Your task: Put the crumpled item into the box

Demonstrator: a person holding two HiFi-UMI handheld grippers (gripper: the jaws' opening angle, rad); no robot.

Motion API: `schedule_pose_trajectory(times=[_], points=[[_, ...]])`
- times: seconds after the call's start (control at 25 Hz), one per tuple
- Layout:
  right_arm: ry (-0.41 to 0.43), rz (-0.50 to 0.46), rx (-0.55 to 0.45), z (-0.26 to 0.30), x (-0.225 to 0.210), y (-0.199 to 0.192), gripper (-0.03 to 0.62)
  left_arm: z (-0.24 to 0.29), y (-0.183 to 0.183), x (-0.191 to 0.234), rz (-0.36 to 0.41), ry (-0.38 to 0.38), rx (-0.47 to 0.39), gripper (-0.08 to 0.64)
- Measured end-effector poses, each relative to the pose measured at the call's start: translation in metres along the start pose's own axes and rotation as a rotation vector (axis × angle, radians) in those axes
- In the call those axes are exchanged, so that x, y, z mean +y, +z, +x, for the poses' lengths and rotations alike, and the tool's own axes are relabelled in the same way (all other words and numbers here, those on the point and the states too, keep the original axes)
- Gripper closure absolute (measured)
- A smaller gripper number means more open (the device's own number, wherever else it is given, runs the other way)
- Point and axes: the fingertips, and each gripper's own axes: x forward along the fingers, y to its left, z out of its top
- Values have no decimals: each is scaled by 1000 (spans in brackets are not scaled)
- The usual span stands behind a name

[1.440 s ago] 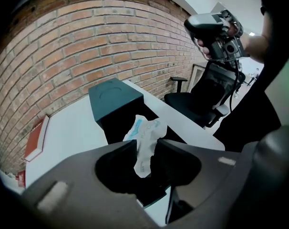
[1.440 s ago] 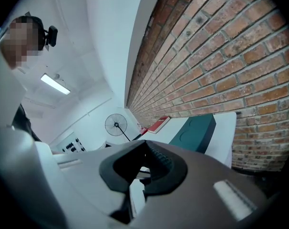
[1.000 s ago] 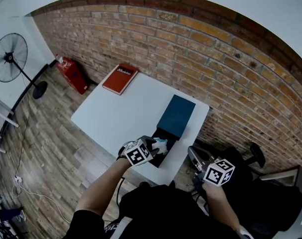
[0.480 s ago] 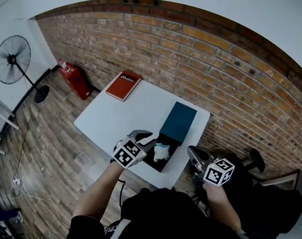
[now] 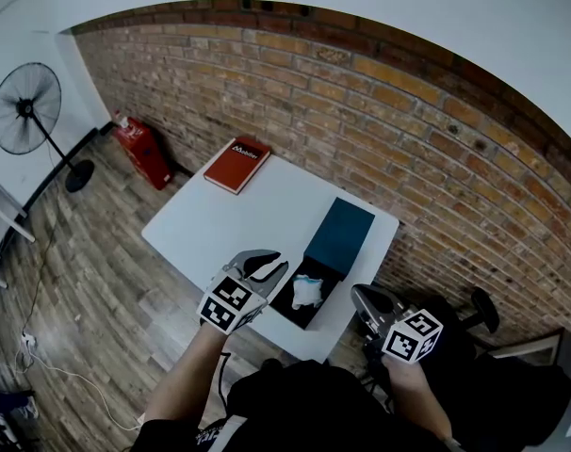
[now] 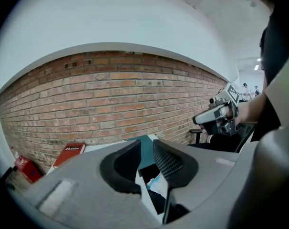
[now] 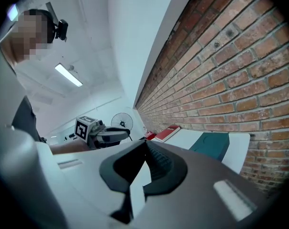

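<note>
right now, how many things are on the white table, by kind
book: 1
box: 1
crumpled item, lying in the box: 1
total: 3

Crumpled item (image 6: 156, 185) and box (image 6: 148, 172) are partly hidden behind the left gripper (image 6: 146, 149); the lettering on the red book (image 5: 236, 165) is too small to read.

The crumpled white item (image 5: 308, 291) lies inside the open black box (image 5: 291, 302) near the bench's right edge, teal lid (image 5: 340, 235) laid back on the far side.
</note>
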Motion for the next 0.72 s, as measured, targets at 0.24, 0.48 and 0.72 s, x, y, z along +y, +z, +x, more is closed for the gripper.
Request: schedule_pose_trajectory(times=[0.24, 0.48, 0.72], points=[[21, -20, -4, 5, 9, 4, 597, -20, 22, 0, 5, 43, -64, 486], [34, -50, -24, 7, 15, 15, 598, -30, 33, -5, 7, 62, -108, 520], [42, -100, -51, 11, 19, 24, 598, -36, 36, -1, -28, 81, -135, 534]])
